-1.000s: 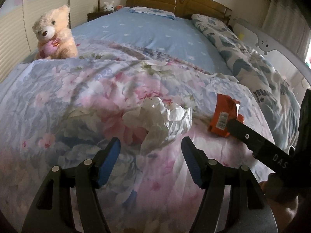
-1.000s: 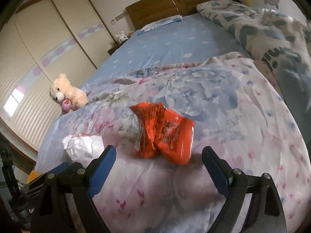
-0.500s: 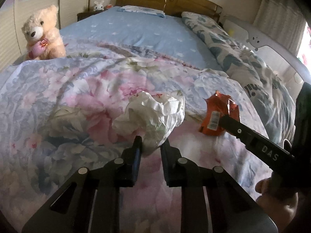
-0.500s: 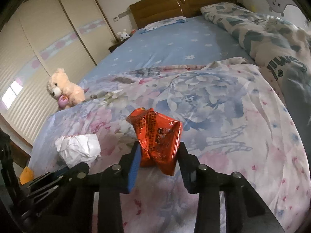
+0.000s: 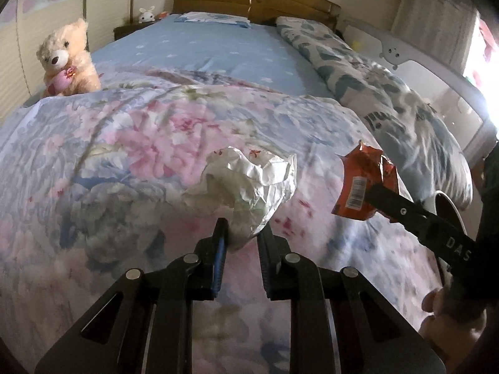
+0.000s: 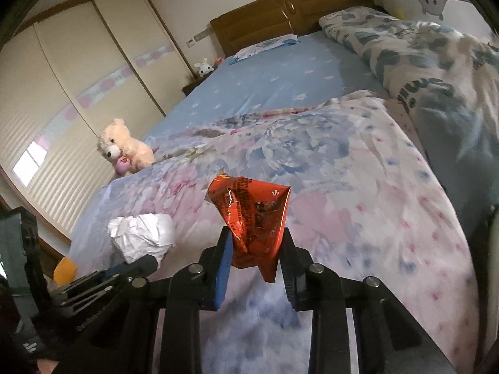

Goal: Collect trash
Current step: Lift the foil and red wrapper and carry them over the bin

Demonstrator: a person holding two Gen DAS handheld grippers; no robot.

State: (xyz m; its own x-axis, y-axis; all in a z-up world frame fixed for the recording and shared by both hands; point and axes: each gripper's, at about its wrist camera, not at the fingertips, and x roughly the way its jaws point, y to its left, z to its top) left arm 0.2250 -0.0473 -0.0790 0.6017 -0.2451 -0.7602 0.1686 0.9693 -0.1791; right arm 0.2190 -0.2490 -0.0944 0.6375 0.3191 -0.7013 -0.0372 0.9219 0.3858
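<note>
Left gripper [image 5: 240, 237] was clamped on the crumpled white paper [image 5: 246, 184], which stuck out forward of its tips above the floral quilt [image 5: 140, 143]. Right gripper [image 6: 256, 246], jaws closing, pinched the orange wrapper [image 6: 252, 215], long axis upright. Both were angled down; no bin visible.

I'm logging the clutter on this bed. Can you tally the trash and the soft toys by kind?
Crumpled white paper: 1
Orange snack wrapper: 1
Teddy bear: 1
Small white bunny toy: 1, off the bed, beside the headboard
Total: 4
</note>
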